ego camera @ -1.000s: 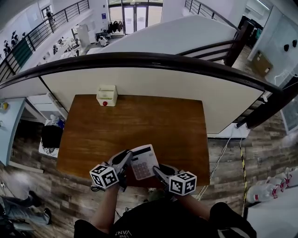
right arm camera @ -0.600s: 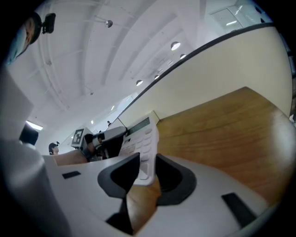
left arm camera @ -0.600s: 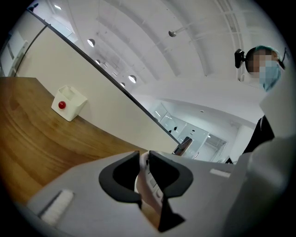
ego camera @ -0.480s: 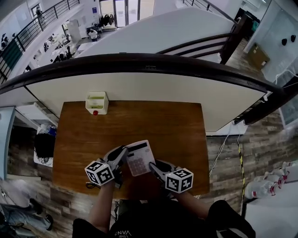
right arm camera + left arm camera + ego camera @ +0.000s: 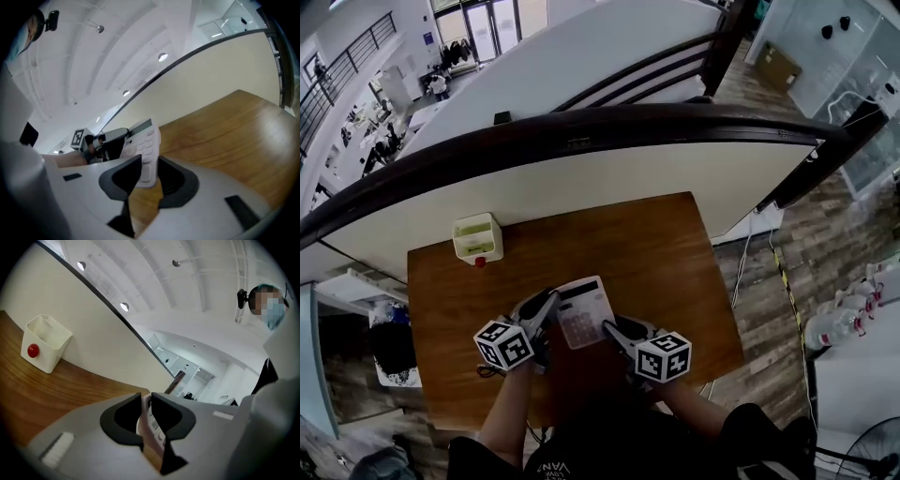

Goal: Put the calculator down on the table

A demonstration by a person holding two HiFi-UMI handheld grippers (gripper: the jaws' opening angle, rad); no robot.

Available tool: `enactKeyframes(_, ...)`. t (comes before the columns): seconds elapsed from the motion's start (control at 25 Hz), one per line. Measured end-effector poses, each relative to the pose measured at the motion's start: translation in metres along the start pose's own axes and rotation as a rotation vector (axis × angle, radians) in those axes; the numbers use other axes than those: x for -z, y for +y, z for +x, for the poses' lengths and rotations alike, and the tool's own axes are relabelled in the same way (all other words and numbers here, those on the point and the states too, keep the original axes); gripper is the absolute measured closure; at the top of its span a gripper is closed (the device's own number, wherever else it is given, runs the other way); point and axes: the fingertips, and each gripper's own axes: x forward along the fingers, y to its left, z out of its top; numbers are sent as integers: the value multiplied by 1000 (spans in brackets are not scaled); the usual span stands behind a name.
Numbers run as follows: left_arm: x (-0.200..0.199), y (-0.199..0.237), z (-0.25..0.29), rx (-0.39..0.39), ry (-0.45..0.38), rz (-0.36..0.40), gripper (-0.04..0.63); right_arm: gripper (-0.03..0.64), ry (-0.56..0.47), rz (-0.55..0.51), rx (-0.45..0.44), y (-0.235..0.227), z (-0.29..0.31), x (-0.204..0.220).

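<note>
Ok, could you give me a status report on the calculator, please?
Left tool and right tool both shut on the white rectangular calculator. Tilted over brown wooden table, not yet flat. Small white box well clear.

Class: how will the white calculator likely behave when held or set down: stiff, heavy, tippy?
Probably stiff: the calculator spans between the left gripper and right gripper without sagging. Likely light, since edge grips carry it. Being flat, it should lie steady on the table.
</note>
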Motion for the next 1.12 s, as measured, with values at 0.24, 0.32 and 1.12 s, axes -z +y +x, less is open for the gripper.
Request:
enactKeyframes(0.24,-18,33,22,38,25,29,540,502,-42,-8,60,-14,35,-14)
enactKeyframes(0.32,-23,44,29,34,18,31,538,502,-46,-23,70,-19,46,-21)
enactKeyframes(1.12,-49,113,103,-76,-19,131,529,503,-46,-100,155,-80,114,-62)
